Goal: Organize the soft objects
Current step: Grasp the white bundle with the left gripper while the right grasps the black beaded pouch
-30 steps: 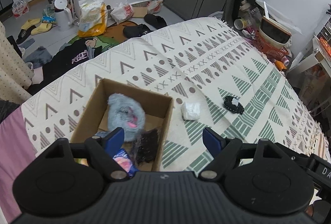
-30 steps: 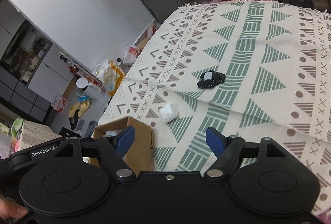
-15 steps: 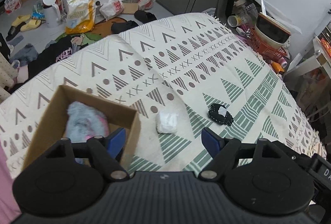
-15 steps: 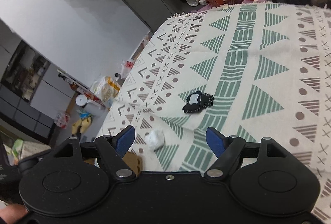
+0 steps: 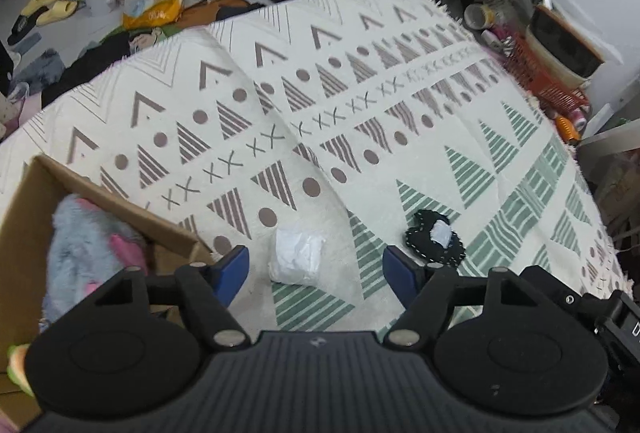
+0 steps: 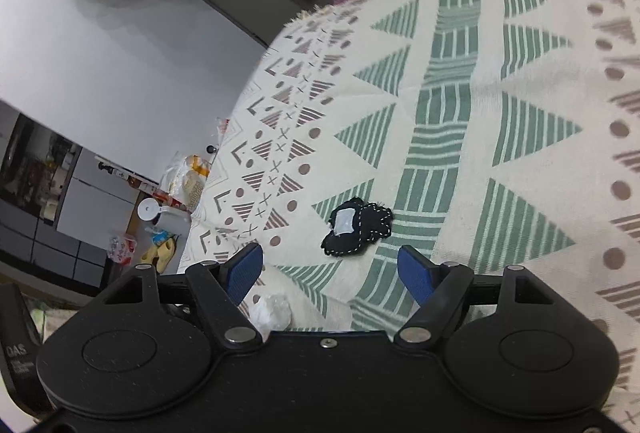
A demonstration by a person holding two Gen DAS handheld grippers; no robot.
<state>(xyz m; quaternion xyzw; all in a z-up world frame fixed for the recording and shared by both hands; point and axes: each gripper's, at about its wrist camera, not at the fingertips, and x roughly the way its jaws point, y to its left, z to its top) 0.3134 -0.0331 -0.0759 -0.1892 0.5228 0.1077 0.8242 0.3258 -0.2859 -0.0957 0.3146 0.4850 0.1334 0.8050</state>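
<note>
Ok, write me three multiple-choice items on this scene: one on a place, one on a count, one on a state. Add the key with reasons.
1. Where does the white bundle lie?
A. inside the cardboard box
B. on the patterned cloth, between the box and the black patch
C. on the floor

2. How many loose soft items lie on the patterned cloth outside the cardboard box?
A. two
B. four
C. none

3. How do the left gripper and right gripper stand?
A. both shut on an item
B. left shut, right open
C. both open, holding nothing

Key: 1 B, it sits right of the box and left of the black patch. 2 A, only the bundle and the patch. 3 C, blue fingers spread apart in both views.
</note>
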